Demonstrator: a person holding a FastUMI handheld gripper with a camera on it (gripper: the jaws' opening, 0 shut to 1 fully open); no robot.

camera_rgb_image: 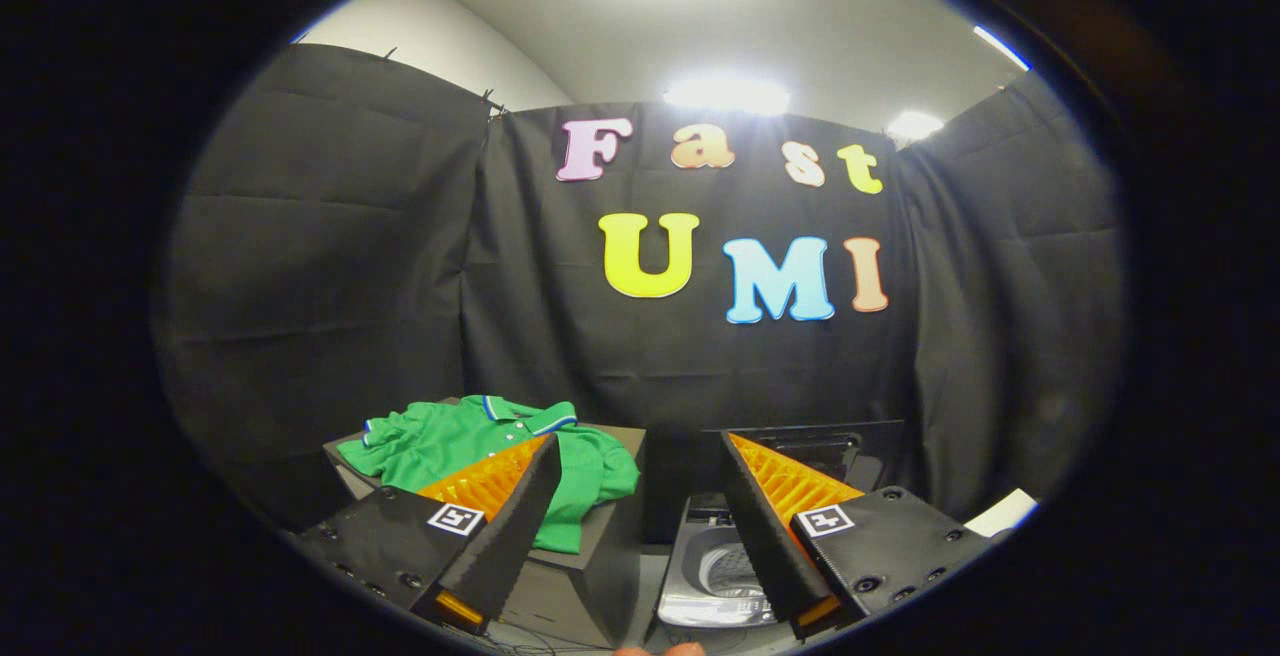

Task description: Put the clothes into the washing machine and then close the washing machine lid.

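Your gripper hung with fingers spread wide, nothing between them. Beyond the left finger, a green polo shirt lay crumpled on a dark box. Beside the box, past the right finger, the washing machine stood with its lid raised.

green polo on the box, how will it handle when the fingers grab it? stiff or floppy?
Likely floppy: the green polo shirt lies crumpled, its hem drooping over the edge of the box. Probably light, so a pinch on one fold should lift it, with the rest trailing. It may snag on the washing machine rim. The gripper is open, fingers apart, short of it.
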